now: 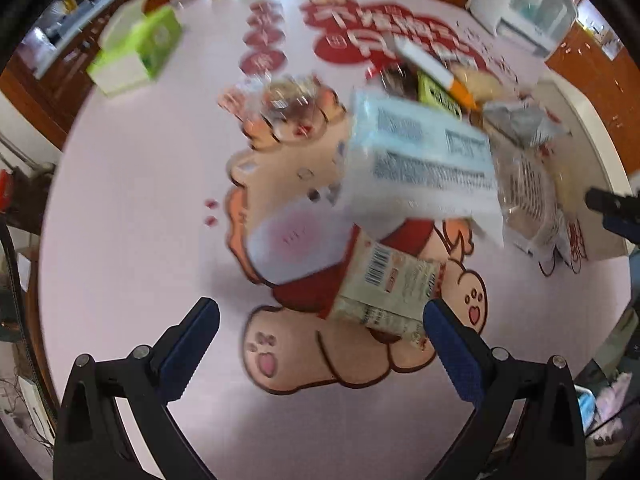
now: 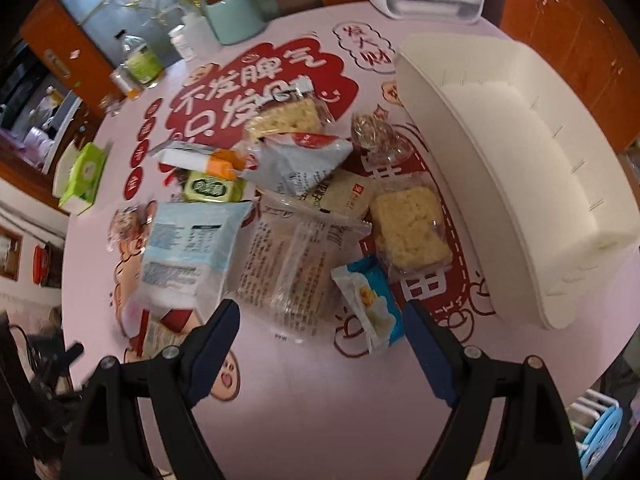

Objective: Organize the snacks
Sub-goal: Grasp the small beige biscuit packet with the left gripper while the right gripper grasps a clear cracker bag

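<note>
A heap of wrapped snacks lies on the pink table. In the left wrist view a pale blue packet (image 1: 420, 152) lies over a beige barcode packet (image 1: 388, 284), and my left gripper (image 1: 320, 340) stands open just short of them, its right finger beside the beige packet. In the right wrist view my right gripper (image 2: 320, 336) is open before a clear printed packet (image 2: 296, 256) and a small blue-and-white packet (image 2: 368, 304). Yellow cracker packets (image 2: 408, 228), a grey bag (image 2: 300, 160) and the pale blue packet (image 2: 188, 248) lie around them. A white tray (image 2: 520, 160) stands to the right.
A green tissue box (image 1: 136, 52) sits at the far left of the table. A white appliance (image 1: 524, 4) stands at the back right, with bottles (image 2: 140, 60) and a mint canister (image 2: 232, 16) along the back edge. The right gripper's tip (image 1: 612, 204) shows at the right edge.
</note>
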A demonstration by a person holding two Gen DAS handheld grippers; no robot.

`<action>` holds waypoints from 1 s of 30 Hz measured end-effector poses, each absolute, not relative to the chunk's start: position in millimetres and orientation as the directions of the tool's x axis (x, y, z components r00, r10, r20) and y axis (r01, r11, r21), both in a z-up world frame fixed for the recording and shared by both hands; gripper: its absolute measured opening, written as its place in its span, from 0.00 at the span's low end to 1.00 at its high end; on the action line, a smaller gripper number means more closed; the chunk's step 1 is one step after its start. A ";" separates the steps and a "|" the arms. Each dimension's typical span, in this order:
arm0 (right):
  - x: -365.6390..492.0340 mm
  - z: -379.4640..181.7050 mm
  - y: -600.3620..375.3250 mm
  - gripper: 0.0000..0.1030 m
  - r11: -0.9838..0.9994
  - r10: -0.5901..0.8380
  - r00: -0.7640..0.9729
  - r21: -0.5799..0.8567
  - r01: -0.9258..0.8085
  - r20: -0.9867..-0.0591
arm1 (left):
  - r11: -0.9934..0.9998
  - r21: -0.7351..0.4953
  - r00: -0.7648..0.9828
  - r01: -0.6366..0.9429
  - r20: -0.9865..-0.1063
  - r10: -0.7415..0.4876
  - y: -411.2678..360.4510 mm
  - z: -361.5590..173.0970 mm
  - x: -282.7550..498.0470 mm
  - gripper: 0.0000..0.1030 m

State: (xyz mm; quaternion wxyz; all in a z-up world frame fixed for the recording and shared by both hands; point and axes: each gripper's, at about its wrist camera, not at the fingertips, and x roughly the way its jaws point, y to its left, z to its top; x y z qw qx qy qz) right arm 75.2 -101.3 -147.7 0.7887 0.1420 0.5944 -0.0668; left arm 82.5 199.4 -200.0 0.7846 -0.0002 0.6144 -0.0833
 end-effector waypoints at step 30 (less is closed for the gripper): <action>123.5 -207.7 -83.0 0.62 0.963 0.133 0.175 0.168 0.210 -0.976 | 0.949 0.038 0.178 0.312 -0.984 -0.019 101.3 -239.4 74.0 0.51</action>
